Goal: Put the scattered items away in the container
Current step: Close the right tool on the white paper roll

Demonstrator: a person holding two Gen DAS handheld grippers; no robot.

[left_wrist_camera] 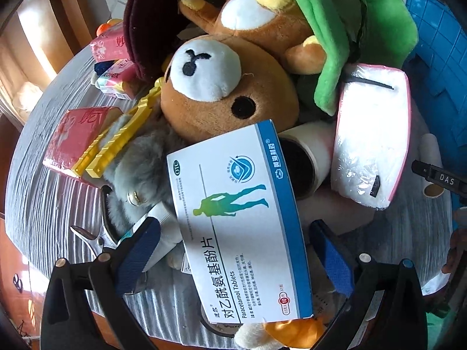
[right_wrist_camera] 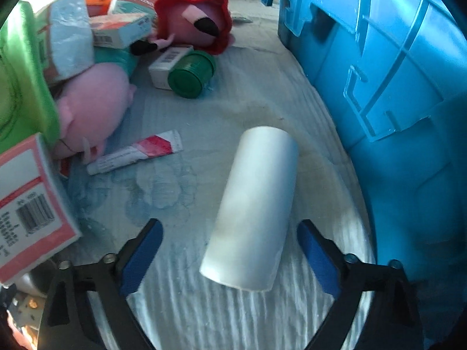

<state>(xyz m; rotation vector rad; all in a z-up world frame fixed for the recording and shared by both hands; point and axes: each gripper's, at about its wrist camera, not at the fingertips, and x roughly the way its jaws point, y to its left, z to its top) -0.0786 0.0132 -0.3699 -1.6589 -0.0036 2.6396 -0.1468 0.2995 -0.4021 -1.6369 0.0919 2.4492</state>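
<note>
A: We have the left gripper [left_wrist_camera: 233, 250] over the heap on the counter [left_wrist_camera: 43, 175], jaws apart on either side of the medicine box [left_wrist_camera: 236, 221]. Nothing is clamped yet. The right gripper [right_wrist_camera: 230, 245] also has its jaws apart, either side of the white roll [right_wrist_camera: 251, 207], not touching it.

B: And the container?

A: The blue crate [right_wrist_camera: 394, 102] stands on the counter at about two o'clock from the roll in the right view, close beside it. In the left view it only peeks in at one o'clock.

B: What worries us with the roll?

A: It is a smooth, round cylinder lying on its side on ribbed cloth. If our jaws close off centre, we think it could squirt forward or roll towards the crate wall. It looks like thin card or paper, so a hard squeeze may crush it.

B: And the box?

A: Flat, glossy cardboard, tilted, propped on soft things: the brown plush bear [left_wrist_camera: 221, 87] at twelve o'clock from it and a grey fluffy toy [left_wrist_camera: 137, 172] at nine. We judge it could slip on that slick face, or drag the fur along as it lifts. The pile is loose, so the yellow comb [left_wrist_camera: 116, 140] and the crinkly tissue pack [left_wrist_camera: 373, 134] at two o'clock may shift.

B: Anything near the roll?

A: A toothpaste tube [right_wrist_camera: 137, 151] at ten o'clock, well apart, and a green can [right_wrist_camera: 192, 73] farther off at eleven.
</note>
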